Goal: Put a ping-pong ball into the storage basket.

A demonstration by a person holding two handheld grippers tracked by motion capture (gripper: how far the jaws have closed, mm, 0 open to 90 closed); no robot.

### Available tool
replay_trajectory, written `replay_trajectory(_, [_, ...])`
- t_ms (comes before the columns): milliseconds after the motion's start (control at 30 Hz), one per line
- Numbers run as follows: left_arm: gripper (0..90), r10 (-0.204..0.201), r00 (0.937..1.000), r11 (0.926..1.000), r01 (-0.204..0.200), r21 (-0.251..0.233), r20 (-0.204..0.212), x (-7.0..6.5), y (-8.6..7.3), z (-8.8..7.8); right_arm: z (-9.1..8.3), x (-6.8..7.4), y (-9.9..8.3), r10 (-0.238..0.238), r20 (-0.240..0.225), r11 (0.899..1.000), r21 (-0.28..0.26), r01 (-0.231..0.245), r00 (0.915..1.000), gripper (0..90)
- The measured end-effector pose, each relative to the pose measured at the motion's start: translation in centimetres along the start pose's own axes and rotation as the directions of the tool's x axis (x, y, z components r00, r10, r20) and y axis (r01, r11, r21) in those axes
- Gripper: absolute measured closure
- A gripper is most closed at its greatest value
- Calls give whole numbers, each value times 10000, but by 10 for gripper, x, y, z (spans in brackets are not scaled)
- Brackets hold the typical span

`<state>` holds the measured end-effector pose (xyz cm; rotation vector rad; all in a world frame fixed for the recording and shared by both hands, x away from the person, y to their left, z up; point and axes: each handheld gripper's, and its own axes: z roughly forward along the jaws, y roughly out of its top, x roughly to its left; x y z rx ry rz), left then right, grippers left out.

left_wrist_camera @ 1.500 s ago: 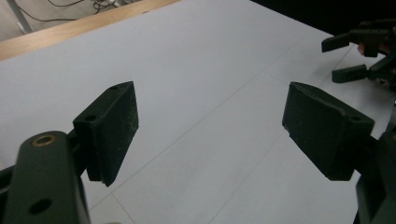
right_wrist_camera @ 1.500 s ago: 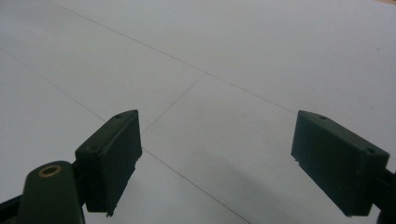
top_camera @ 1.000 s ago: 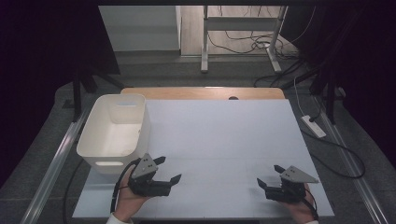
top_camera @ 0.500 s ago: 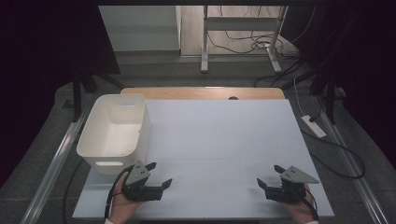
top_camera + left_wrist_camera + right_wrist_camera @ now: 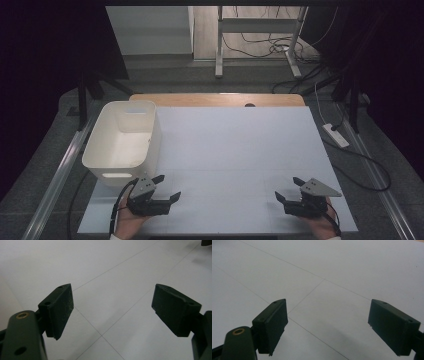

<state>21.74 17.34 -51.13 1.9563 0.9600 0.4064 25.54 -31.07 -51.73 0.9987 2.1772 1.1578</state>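
Note:
My left gripper rests low over the white table sheet near its front left, just in front of the white bin. Its jaws stand wide apart, and in the left gripper view only bare sheet lies between them. My right gripper sits near the front right of the sheet, held by a hand. In the right gripper view its jaws are also spread with nothing between them.
The white bin looks empty and stands at the table's left side. A wooden table edge shows behind the sheet. A white power strip and cables lie on the floor to the right. A metal rail runs along the left.
My left gripper has come down and drawn back toward the table's front edge, jaws unchanged. The right gripper has stayed where it was.

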Motion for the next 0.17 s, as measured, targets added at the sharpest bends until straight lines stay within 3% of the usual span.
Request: replay_trajectory(167, [186,-75,10000,9999,76,97,-61,1,0,1,0,0,0,-22,-75,10000,18,22,10000,160])
